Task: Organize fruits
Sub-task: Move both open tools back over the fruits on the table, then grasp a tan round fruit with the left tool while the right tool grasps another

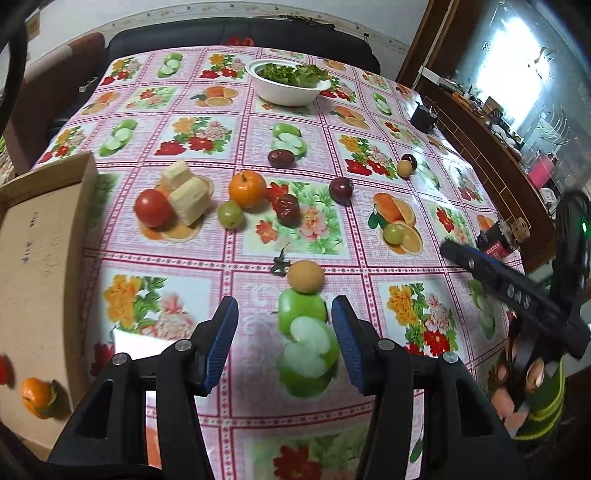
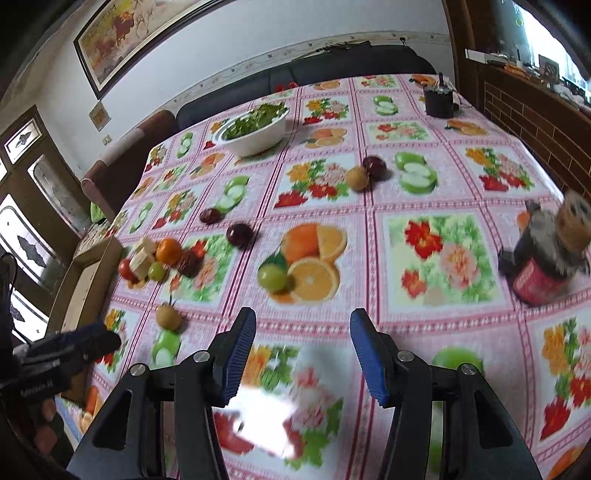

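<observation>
We hold both grippers over a table (image 1: pixel 236 258) spread with a pink fruit-and-flower cloth. Our left gripper (image 1: pixel 284 343) hangs released, its blue pads wide apart with nothing between them but a printed green apple. Our right gripper (image 2: pixel 303 354) is likewise released, its jaws spread over bare cloth.

Just beyond the left gripper's tips lies a tan round fruit (image 1: pixel 306 277), a small dark stem scrap (image 1: pixel 279 264) beside it. At the left edge a cardboard box (image 1: pixel 40 236) stands open, a small orange (image 1: pixel 36 397) inside near its front.

Further in sits a loose cluster: a red tomato (image 1: pixel 153 207) touching two pale cake-like blocks (image 1: pixel 186 192), an orange (image 1: pixel 246 188) just right of them, a green grape-like fruit (image 1: pixel 229 214) in front of it, and a wrinkled red date (image 1: pixel 287 208). A dark plum (image 1: pixel 340 189) lies apart to the right, and another green fruit (image 1: pixel 393 233) rests on a printed orange slice.

Beyond these, a second dark red fruit (image 1: pixel 280 158) sits near mid-table, and a tan fruit (image 1: pixel 404 168) touches a dark one (image 1: pixel 410 159) toward the right edge. On that edge stands a dark jar with a red label (image 2: pixel 543 258), blurred.

At the far end, a white bowl (image 1: pixel 286 94) holds leafy greens, with a black sofa (image 1: pixel 236 33) behind.
</observation>
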A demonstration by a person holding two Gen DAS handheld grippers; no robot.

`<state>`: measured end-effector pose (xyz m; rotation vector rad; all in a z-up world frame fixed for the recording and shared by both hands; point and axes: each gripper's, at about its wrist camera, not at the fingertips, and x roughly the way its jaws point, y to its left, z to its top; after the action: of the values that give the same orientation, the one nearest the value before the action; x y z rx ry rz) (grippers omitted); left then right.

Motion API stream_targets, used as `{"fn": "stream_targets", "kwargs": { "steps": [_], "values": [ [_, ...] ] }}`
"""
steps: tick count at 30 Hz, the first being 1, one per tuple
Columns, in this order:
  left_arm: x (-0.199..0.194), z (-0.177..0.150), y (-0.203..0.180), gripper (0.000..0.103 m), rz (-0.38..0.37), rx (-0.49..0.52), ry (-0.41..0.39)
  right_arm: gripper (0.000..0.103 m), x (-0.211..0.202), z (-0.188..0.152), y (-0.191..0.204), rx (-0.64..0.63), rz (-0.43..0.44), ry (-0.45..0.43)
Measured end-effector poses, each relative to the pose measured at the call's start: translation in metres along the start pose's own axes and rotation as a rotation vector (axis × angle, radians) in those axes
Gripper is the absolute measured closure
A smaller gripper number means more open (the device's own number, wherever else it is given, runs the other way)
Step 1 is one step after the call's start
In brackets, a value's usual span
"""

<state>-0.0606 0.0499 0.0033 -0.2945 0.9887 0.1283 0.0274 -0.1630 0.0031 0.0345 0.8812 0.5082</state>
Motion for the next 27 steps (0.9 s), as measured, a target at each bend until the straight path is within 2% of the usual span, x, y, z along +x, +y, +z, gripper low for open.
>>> {"fn": "stream_targets", "kwargs": {
  "steps": [10,15,23,24,25,26,27],
  "values": [
    [0.030,0.010,-0.012,0.052,-0.029,0.015,0.054,0.048,0.052,0.059,-0.024,0.055,-0.058,0.007],
    [0.040,0.011,-0.013,0.052,-0.090,0.018,0.077,0.049,0.088,0.085,-0.030,0.074,-0.113,0.027],
    [0.051,0.011,-0.010,0.053,-0.116,0.009,0.078,0.060,0.121,0.112,-0.028,0.054,-0.163,0.031],
    [0.051,0.011,-0.011,0.057,-0.111,0.016,0.074,0.068,0.123,0.114,-0.028,0.051,-0.164,0.030],
    [0.051,0.011,-0.012,0.068,-0.099,0.024,0.071,0.077,0.125,0.115,-0.027,0.045,-0.166,0.029],
    [0.052,0.011,-0.012,0.076,-0.094,0.028,0.069,0.077,0.125,0.115,-0.026,0.042,-0.164,0.030],
    [0.052,0.011,-0.012,0.077,-0.090,0.030,0.067,0.077,0.125,0.114,-0.026,0.041,-0.158,0.028]
  ]
}}
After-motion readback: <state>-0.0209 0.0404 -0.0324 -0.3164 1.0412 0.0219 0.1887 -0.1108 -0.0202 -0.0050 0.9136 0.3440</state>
